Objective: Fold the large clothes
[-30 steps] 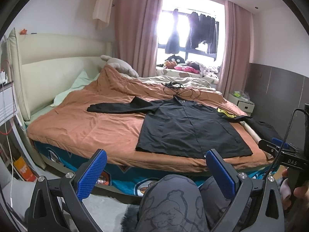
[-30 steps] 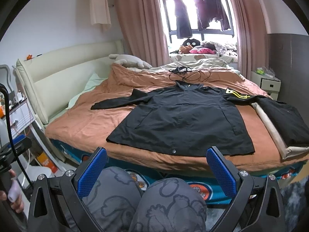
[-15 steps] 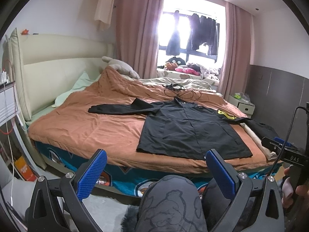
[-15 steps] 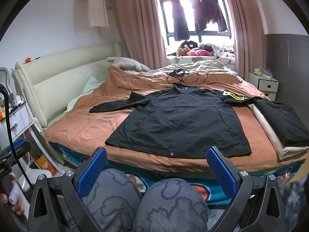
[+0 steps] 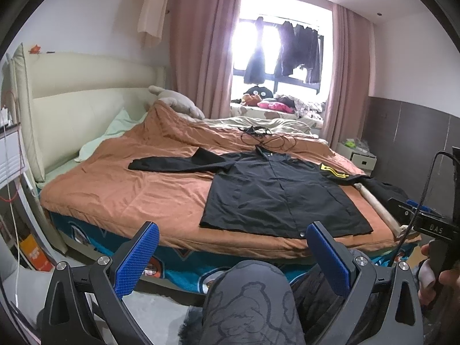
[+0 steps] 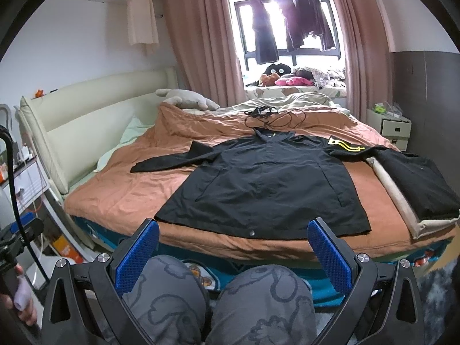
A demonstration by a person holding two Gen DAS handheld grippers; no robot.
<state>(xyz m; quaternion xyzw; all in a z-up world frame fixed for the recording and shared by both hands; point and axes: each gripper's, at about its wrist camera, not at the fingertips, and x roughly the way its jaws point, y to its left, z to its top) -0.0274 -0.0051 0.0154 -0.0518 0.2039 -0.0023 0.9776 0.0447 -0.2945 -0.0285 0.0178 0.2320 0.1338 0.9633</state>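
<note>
Both fingers point(image 5: 138, 258) point(image 6: 329, 254) pairs spread apart, empty, black jacket point(image 6: 264, 184) flat on bed point(image 5: 115, 189) beyond

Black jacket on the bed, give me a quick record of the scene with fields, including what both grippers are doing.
garment: black long-sleeved jacket, spread flat, front up, collar toward the window
surface: orange-brown quilt on the bed
sleeves: both stretched out sideways; one bears a yellow stripe mark
beside it: folded black garment on the quilt edge
beyond the collar: tangled black cable
left gripper: open, empty, short of the bed
right gripper: open, empty, short of the bed
folding: not yet begun
</note>
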